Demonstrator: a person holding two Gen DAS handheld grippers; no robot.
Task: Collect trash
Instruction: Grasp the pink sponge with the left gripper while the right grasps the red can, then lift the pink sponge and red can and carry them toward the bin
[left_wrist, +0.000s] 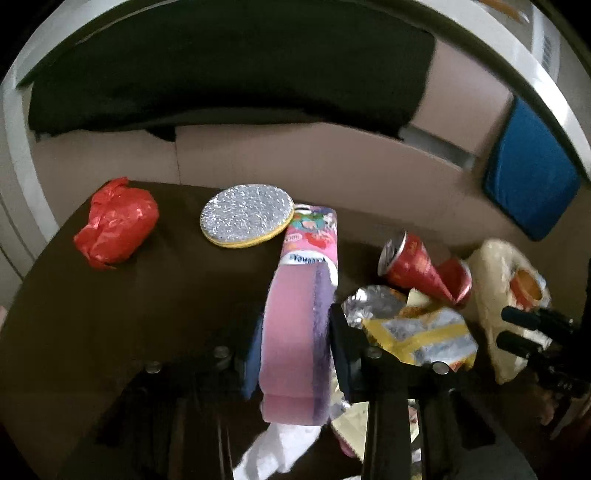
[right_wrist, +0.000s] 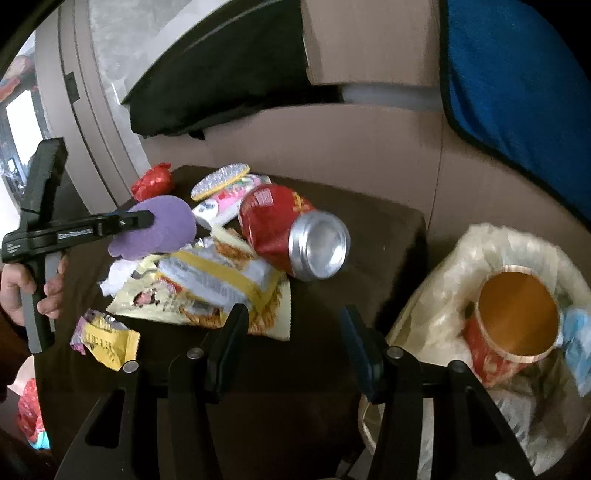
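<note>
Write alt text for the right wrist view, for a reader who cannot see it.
The right gripper hangs open and empty over a dark brown table, facing a crushed red can lying among snack wrappers. At left, the left gripper clamps a purple pad. At right, a trash bag holds a red cup.

No readable txt anywhere. Pink pack (left_wrist: 295, 295) has a white band w/ upside-down lettering, too blurred to make out. Red can (right_wrist: 280, 225) shows gold marks + white label block, yellow wrapper (right_wrist: 107, 339) dark print: all illegible.
</note>
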